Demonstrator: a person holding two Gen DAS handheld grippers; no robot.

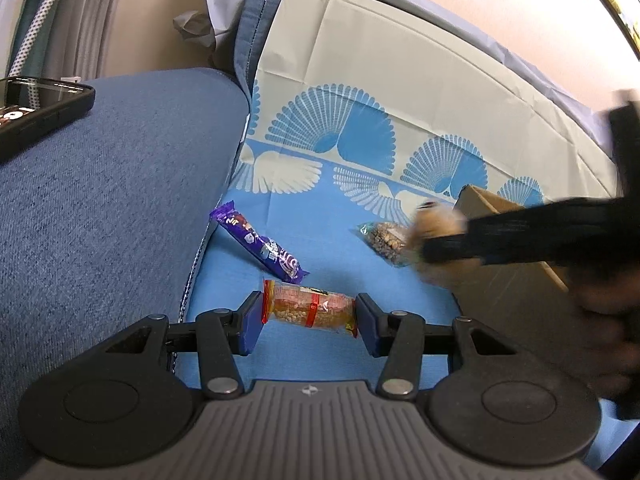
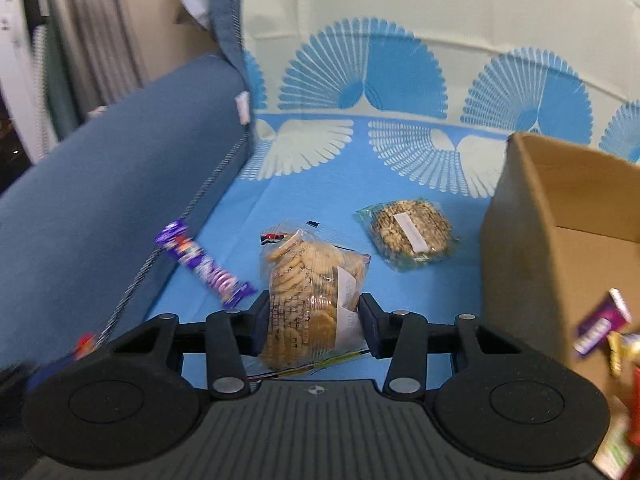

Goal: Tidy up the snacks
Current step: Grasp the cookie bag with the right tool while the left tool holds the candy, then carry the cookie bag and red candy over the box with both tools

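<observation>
My left gripper [image 1: 309, 322] has its jaws around an orange peanut packet [image 1: 310, 307] that lies on the blue sheet; the pads touch its two ends. My right gripper [image 2: 312, 326] is shut on a clear bag of cookies [image 2: 310, 300] and holds it above the sheet. In the left wrist view the right gripper [image 1: 436, 240] shows blurred at the right with the cookie bag [image 1: 432, 224] in it. A purple chocolate bar [image 1: 260, 246] lies beyond the peanut packet, also in the right wrist view [image 2: 206, 268]. A green packet of nut brittle [image 2: 410, 232] lies by the cardboard box [image 2: 560, 248].
The box holds several wrapped snacks [image 2: 604, 328] at the right edge. A blue cushion [image 1: 100, 200] borders the sheet on the left, with a black phone [image 1: 36, 108] on it. The patterned sheet [image 2: 360, 92] rises behind as a backrest.
</observation>
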